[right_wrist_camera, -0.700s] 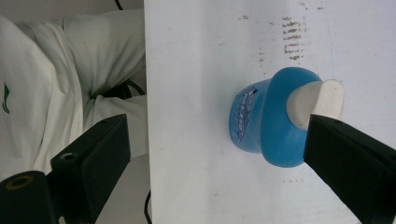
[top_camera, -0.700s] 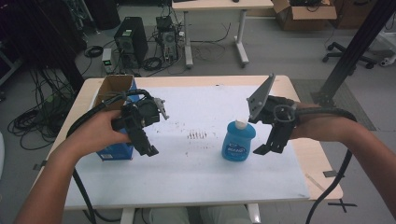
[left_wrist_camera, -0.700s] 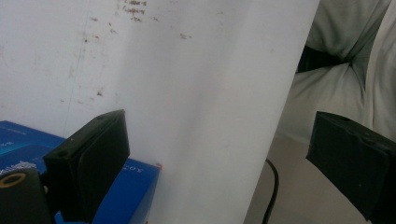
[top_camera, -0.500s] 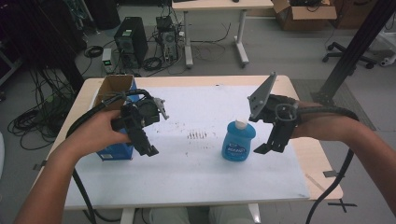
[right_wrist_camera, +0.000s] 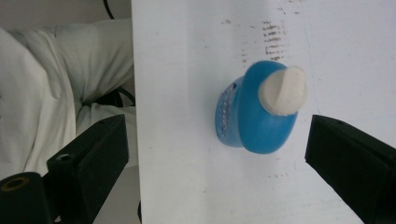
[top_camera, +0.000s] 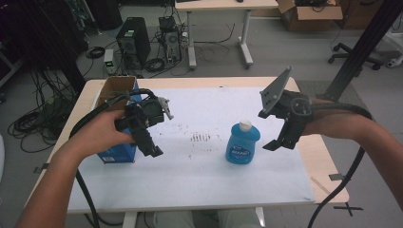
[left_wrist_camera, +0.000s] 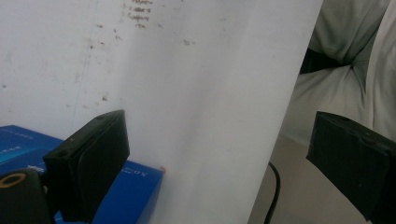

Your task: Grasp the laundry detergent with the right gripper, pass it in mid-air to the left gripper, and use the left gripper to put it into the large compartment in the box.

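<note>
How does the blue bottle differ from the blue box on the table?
The bottle is rounded, light blue, with a white cap; the box is rectangular and darker blue. The bottle stands free on the white sheet near the right gripper; the box sits at the sheet's left edge, partly hidden behind the left gripper. Neither is gripped; both are blue.

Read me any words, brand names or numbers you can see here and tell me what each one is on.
Blue bottle: a label with white lettering in the high view, too blurred to read.
Blue box: a pale print line on its side in the high view and small white print in the left gripper view, both too small and blurred to read.
Nothing else carries readable text.
</note>
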`<state>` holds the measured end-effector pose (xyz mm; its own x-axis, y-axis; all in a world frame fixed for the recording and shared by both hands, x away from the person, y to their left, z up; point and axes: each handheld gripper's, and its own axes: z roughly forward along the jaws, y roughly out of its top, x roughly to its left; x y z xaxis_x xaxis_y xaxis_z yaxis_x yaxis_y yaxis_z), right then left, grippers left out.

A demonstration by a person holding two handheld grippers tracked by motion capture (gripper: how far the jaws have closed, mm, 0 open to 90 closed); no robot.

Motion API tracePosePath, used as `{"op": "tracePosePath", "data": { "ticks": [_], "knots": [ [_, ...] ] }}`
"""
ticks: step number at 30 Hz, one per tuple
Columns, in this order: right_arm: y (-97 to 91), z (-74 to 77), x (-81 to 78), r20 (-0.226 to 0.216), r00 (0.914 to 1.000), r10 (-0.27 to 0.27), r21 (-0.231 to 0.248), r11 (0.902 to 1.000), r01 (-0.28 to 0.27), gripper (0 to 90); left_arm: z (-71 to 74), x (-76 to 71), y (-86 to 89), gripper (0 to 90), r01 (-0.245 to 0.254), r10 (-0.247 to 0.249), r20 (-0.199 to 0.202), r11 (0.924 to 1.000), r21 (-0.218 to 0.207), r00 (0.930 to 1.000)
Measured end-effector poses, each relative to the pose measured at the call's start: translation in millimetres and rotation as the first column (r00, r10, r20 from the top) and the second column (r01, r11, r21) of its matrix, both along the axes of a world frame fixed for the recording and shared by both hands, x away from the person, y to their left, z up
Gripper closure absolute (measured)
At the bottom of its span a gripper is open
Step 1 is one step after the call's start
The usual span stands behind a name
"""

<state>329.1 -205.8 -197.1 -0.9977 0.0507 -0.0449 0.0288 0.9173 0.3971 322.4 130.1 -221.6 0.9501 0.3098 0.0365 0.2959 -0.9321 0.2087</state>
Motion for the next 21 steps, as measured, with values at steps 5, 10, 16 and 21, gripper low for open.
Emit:
{"op": "tracePosePath", "data": {
  "ticks": [5,10,16,21],
  "knots": [
    [-10.6,-4.7,8.5,0.002,0.9996,-0.030,0.018,0.9994,0.030,5.4,-1.3,2.3,-1.8,5.7,0.001,-0.001,0.000,1.0000,0.001,1.0000],
    [-21.9,-9.9,15.8,0.005,0.9985,-0.054,0.042,0.9977,0.054,5.2,-2.4,3.4,-1.7,5.7,-0.005,0.005,0.000,1.0000,-0.001,1.0000],
    [-31.6,-15.0,23.1,0.011,0.9975,-0.070,0.075,0.9948,0.069,4.6,-4.0,4.0,-0.7,5.7,-0.006,0.006,0.000,1.0000,0.000,1.0000],
    [-35.6,-20.9,27.6,0.017,0.9975,-0.068,0.099,0.9929,0.066,4.4,-4.4,4.5,0.6,5.7,0.000,0.000,0.000,1.0000,0.003,1.0000]
  ]
}}
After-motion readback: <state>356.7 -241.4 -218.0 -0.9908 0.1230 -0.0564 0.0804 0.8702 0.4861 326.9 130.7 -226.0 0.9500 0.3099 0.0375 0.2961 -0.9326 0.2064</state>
